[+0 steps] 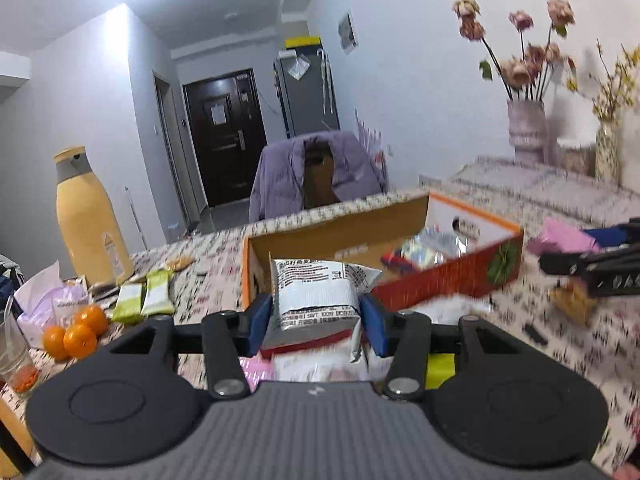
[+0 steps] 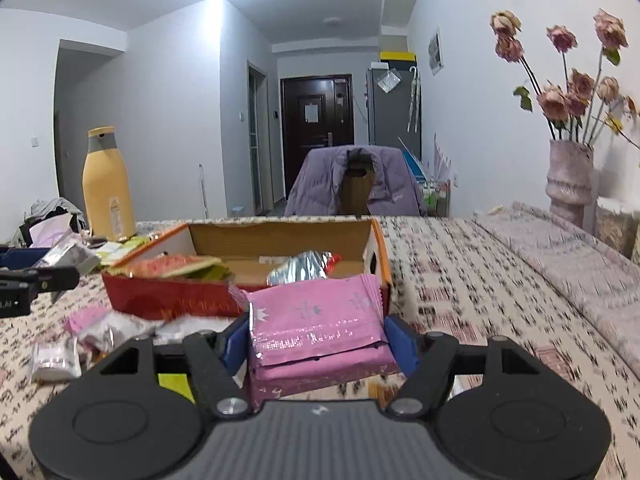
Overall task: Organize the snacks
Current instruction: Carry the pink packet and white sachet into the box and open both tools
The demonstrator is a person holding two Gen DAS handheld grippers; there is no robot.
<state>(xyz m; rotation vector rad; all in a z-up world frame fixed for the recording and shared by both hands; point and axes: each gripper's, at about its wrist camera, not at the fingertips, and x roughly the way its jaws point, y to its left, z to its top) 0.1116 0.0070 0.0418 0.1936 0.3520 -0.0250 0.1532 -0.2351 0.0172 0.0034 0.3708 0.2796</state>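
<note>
My left gripper (image 1: 316, 316) is shut on a white and silver snack packet (image 1: 316, 292) and holds it just in front of the open red and orange cardboard box (image 1: 448, 276). The box holds several snack packets. My right gripper (image 2: 318, 340) is shut on a pink snack packet (image 2: 316, 328) and holds it near the box's right front corner (image 2: 380, 264). The right gripper also shows at the right edge of the left wrist view (image 1: 592, 268), and the left gripper at the left edge of the right wrist view (image 2: 36, 280).
Loose snacks lie on the patterned tablecloth: two green bars (image 1: 144, 296), pink and white packets (image 2: 92, 328). Oranges (image 1: 76, 332), a glass (image 1: 16, 360) and a yellow bottle (image 1: 88, 220) stand at the left. Vases with dried flowers (image 2: 568, 180) stand at the right. A chair with a purple jacket (image 2: 352, 184) is behind the table.
</note>
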